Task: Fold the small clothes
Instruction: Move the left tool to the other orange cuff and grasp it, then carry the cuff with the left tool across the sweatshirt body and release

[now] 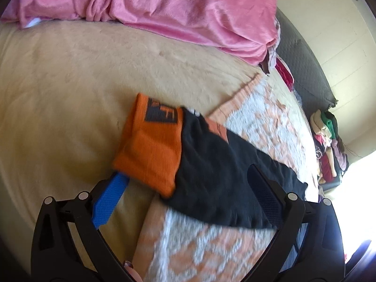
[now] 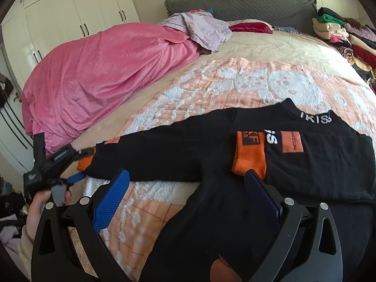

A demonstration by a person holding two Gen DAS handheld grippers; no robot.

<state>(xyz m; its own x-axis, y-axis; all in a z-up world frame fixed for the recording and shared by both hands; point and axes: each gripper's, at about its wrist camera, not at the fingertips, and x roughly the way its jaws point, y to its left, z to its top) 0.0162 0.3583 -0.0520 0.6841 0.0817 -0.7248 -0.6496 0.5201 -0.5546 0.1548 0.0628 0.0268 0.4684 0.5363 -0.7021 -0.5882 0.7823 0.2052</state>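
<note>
Here I see a small black top (image 2: 211, 155) lying flat on a peach and white blanket (image 2: 235, 77) on the bed (image 2: 270, 44). The top has orange cuffs and white letters at the neck. One sleeve is folded in over the chest, so its orange cuff (image 2: 249, 157) sits on the black front. The other sleeve sticks out to the side.

My left gripper (image 1: 185, 185) is at the end of that stretched-out sleeve. Its two blue fingers (image 1: 110, 199) are spread wide, one on each side of the orange cuff (image 1: 150, 150). They are not squeezing it. In the right view I can see a hand (image 2: 40, 202) holding this tool by its handle.

My right gripper (image 2: 188, 188) hangs over the lower part of the top, near the folded cuff. Its fingers (image 2: 112, 199) are spread wide too, with nothing between them.

A big pink blanket (image 2: 98, 75) is bunched up beside the top, well apart from it. A pile of clothes (image 2: 340, 33) sits at the far corner by the grey headboard (image 2: 239, 4).
</note>
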